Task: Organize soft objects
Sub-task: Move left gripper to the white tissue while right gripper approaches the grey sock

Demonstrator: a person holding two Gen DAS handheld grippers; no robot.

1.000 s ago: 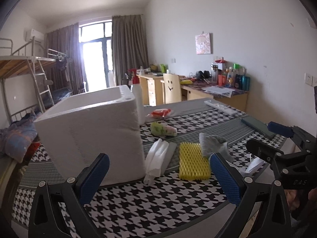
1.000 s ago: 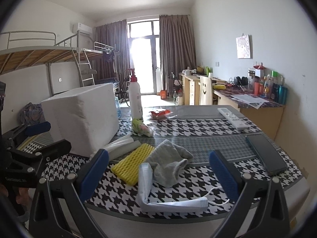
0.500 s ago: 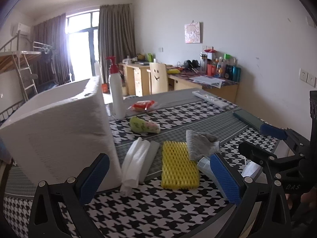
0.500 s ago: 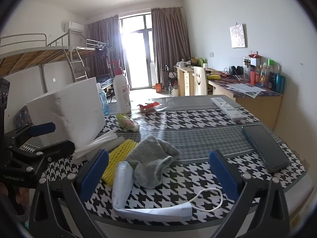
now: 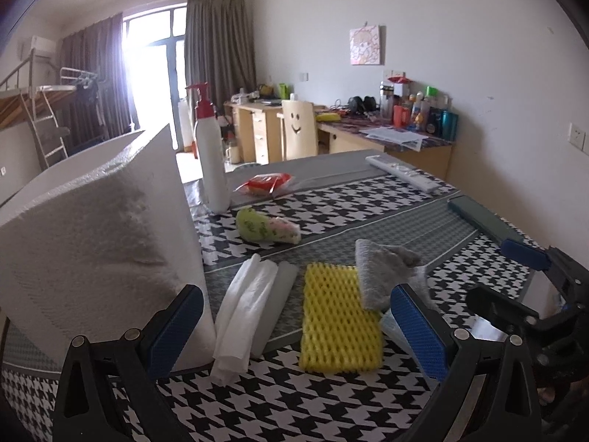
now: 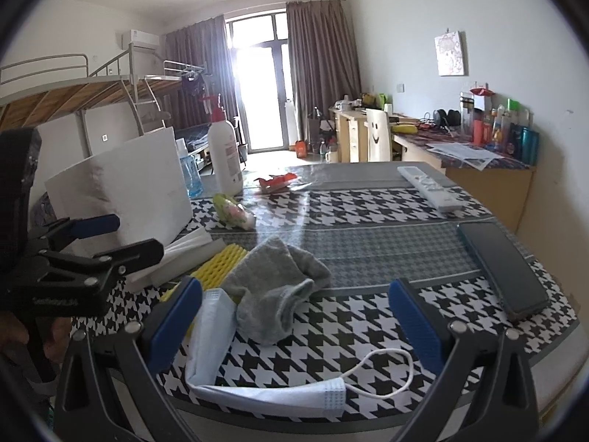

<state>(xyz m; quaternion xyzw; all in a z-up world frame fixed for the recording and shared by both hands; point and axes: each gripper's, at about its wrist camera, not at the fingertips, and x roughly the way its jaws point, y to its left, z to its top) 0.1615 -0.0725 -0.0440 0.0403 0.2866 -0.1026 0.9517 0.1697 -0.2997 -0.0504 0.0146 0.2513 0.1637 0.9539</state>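
Left tool (image 5: 294, 328): blue-padded fingers spread wide, nothing between them, hovering over the near edge of the worktop (image 5: 368, 202).
Right tool (image 6: 294, 316): fingers spread wide, empty, above the near right part of the worktop.
White foam box (image 5: 103, 235): big container at the left of the worktop; open top faces away, so contents cannot be told.
White tissue roll (image 5: 246, 309): lies just beside the box, on its right.
Yellow foam net (image 5: 337, 320): flat, next to the tissue, between the left tool's fingers in the left wrist view.
Grey sock (image 6: 276, 287): crumpled, overlapping the yellow net's far right corner.
Blue face mask (image 6: 221, 331): folded at the near edge, touching the sock, ear loop trailing right.
Green-pink soft pouch (image 5: 267, 226): further back, apart from the row.
Pump bottle (image 5: 211, 158): upright behind the box.
Red packet (image 5: 265, 184): beside the bottle.
Remote (image 6: 429, 188) and phone (image 6: 502, 269): right side, well apart from the soft items.
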